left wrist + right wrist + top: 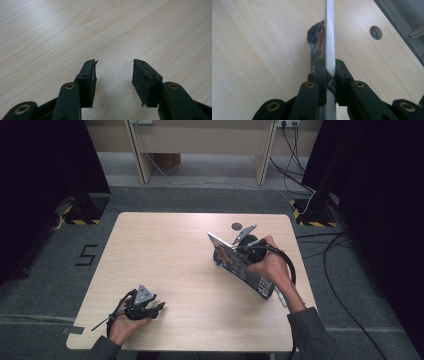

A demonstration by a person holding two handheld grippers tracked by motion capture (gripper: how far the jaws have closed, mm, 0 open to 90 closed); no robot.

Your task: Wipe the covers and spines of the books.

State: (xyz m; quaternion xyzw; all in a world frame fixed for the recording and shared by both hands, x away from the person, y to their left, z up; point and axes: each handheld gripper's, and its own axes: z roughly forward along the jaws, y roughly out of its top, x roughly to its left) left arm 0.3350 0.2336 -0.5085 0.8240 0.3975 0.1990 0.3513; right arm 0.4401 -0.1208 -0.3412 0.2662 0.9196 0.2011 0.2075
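Pale wooden table (pixel 170 255): right gripper (pixel 329 72) clamped on what looks like a book (pixel 240 265), lifting it; next, carry clear. Left gripper (pixel 113 75) rests apart, empty.

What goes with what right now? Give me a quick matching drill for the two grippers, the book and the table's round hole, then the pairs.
Things:
1. left gripper
2. right gripper
3. book
4. round hole

States or places:
A. clamped on edge, tilted up off the table
B. jaws apart, nothing between them
C. in the tabletop near the far edge
D. jaws shut on a thin white edge

Pairs: 1-B, 2-D, 3-A, 4-C
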